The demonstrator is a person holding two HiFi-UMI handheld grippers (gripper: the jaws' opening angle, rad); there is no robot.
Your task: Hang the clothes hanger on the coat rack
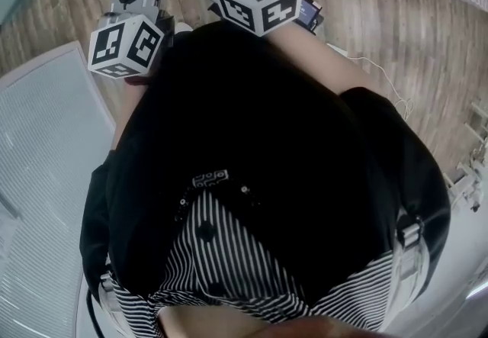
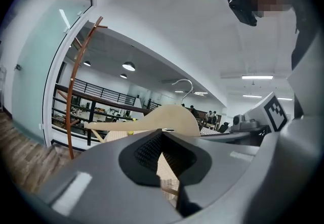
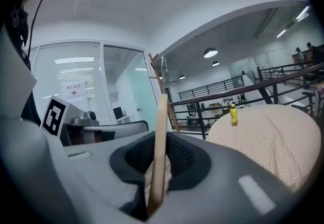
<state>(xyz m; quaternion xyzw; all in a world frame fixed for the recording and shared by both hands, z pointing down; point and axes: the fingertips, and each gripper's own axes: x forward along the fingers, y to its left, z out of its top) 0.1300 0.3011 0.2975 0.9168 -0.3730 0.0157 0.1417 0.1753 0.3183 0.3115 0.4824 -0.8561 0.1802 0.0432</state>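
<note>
The clothes hanger (image 2: 169, 117) is held up in the air by both tools, out in front of the person. The left hand-held gripper (image 2: 163, 139) is clamped on the wood of the hanger, low down under its wide top. The right hand-held gripper (image 3: 161, 142) is clamped on it too. In the right gripper view the wood is seen from its thin edge, as a pale strip standing up between the jaws.

In the left gripper view the hanger is seen from its flat side. Its long line runs from left to right across the middle of the frame. Its metal hook (image 2: 188, 84) sticks up above the middle of the wood, and nothing is caught on it.

The coat rack (image 2: 75, 91) is seen as a thin brown pole at the left of the frame, with short pegs at its top, in the upper left. It is well apart from the hook and not touched by it. The pegs are higher in the frame than the hook.

So the hanger is not hung yet. The rack is thought to lie on the left gripper's side. A move toward the upper left is likely needed before the hook can be dropped over a peg.
</note>
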